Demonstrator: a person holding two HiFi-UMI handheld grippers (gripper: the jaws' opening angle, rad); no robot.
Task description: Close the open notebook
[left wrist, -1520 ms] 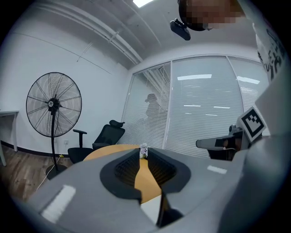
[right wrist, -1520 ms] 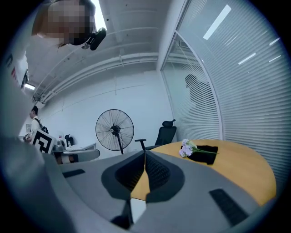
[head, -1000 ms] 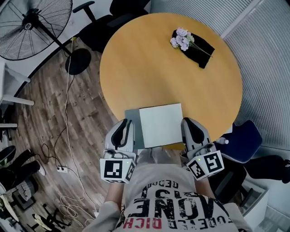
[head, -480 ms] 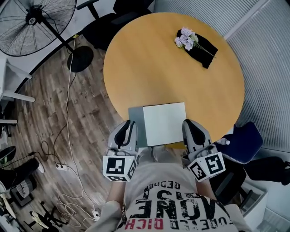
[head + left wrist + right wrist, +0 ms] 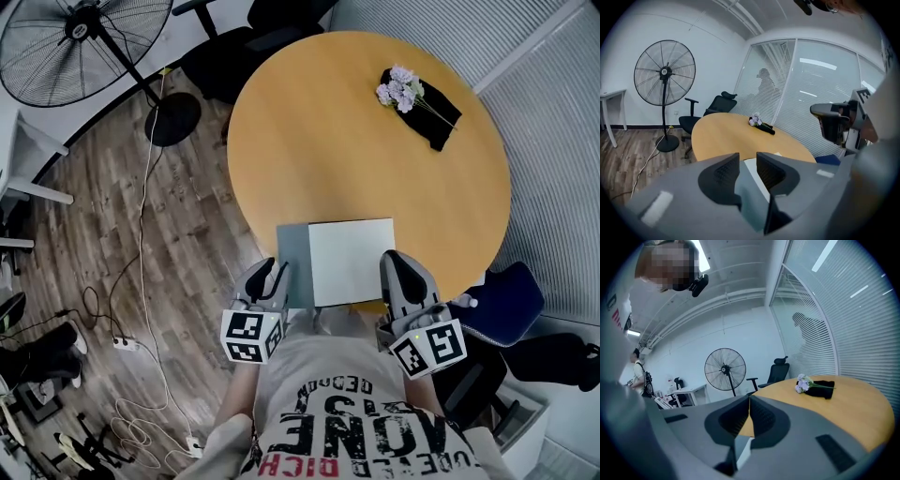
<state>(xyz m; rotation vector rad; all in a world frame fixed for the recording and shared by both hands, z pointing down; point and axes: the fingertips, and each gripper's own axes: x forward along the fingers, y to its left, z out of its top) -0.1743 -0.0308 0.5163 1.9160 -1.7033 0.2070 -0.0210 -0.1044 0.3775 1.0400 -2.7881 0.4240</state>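
Since a second ago the left hand-held gripper (image 5: 270,275) has sunk lower at the near edge of the worktop (image 5: 328,141). Its jaws are now opening, with the grey cover (image 5: 292,255) of the notebook (image 5: 352,261) between them, unpinched. The notebook lies where it did, white page up. Just beside it, the right hand-held gripper (image 5: 398,264) is pinched closed on nothing.

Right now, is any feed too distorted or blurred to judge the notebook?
Head view: sharp, evenly lit, notebook clear. Left gripper view: fisheye, dark corners, notebook a pale sliver. Right gripper view: fisheye, bright ceiling lights, notebook barely visible.
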